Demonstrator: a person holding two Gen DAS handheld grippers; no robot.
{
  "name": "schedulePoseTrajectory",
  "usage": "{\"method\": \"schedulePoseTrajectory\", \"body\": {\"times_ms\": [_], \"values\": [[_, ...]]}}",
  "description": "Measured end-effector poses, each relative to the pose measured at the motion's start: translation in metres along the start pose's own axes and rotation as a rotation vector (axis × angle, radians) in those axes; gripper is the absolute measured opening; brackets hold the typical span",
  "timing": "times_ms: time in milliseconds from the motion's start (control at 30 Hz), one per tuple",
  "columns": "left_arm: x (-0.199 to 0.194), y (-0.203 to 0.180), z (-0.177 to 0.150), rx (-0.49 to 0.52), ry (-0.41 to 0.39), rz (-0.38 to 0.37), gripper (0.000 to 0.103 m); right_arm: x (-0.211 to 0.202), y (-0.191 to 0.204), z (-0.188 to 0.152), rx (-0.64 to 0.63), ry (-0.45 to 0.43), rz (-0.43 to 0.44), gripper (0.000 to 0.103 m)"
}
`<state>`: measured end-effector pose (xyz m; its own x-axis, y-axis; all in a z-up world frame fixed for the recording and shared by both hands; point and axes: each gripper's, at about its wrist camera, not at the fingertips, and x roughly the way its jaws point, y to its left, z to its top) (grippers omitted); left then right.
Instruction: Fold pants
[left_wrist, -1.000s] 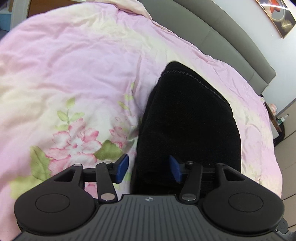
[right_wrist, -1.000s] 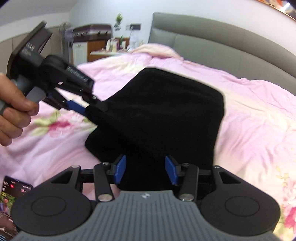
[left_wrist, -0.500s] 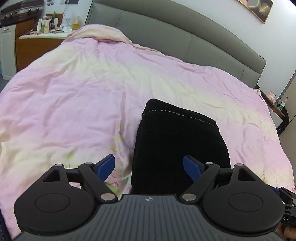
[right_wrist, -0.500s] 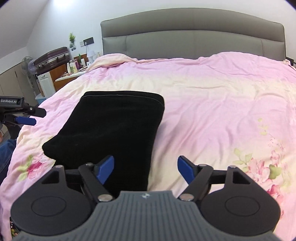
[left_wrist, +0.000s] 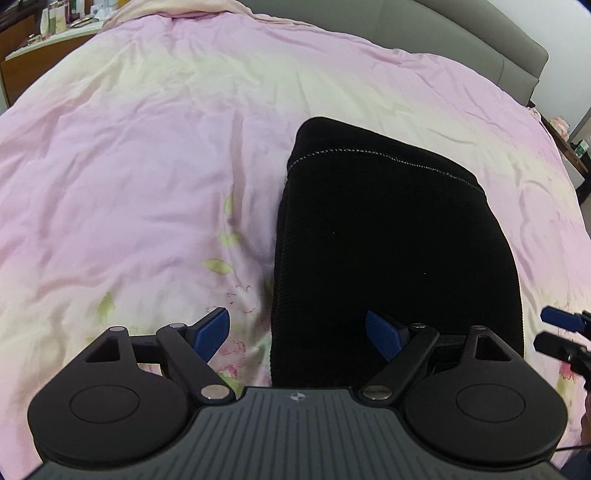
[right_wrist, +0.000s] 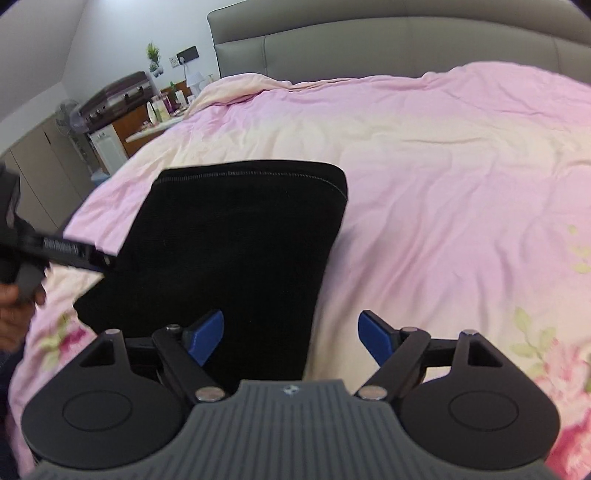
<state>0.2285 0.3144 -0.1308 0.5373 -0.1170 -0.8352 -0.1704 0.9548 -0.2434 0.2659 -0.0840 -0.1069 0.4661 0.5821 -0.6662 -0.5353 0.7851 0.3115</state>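
Black pants lie folded into a flat rectangle on the pink floral quilt; they also show in the right wrist view. My left gripper is open and empty, hovering over the near left edge of the pants. My right gripper is open and empty over their near right edge. The right gripper's blue fingertips show at the right rim of the left wrist view. The left gripper's body, held by a hand, shows at the left of the right wrist view.
A grey padded headboard runs along the far side of the bed. A sideboard with bottles and a suitcase stand beyond the bed's far left. A nightstand is at the right edge.
Both grippers let go of the pants and opened wide, and pulled back. Over the last half second both moved in closer and lower over the near end of the folded pants.
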Motion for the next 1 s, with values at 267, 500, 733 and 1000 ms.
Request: {"method": "schedulePoseTrajectory", "body": {"times_ms": [267, 500, 733, 1000], "values": [[0.027, 0.01, 0.009, -0.028, 0.03, -0.077, 0.103, 0.066, -0.04, 0.033, 0.226, 0.093, 0.201, 0.082], [0.05, 0.029, 0.009, -0.114, 0.086, -0.227, 0.103, 0.114, -0.067, 0.029, 0.391, 0.192, 0.379, 0.093], [0.06, 0.034, 0.008, -0.136, 0.116, -0.294, 0.103, 0.149, -0.079, 0.018, 0.495, 0.237, 0.52, 0.098], [0.077, 0.034, 0.004, -0.166, 0.145, -0.407, 0.103, 0.165, -0.063, 0.024, 0.428, 0.232, 0.532, 0.091]]}}
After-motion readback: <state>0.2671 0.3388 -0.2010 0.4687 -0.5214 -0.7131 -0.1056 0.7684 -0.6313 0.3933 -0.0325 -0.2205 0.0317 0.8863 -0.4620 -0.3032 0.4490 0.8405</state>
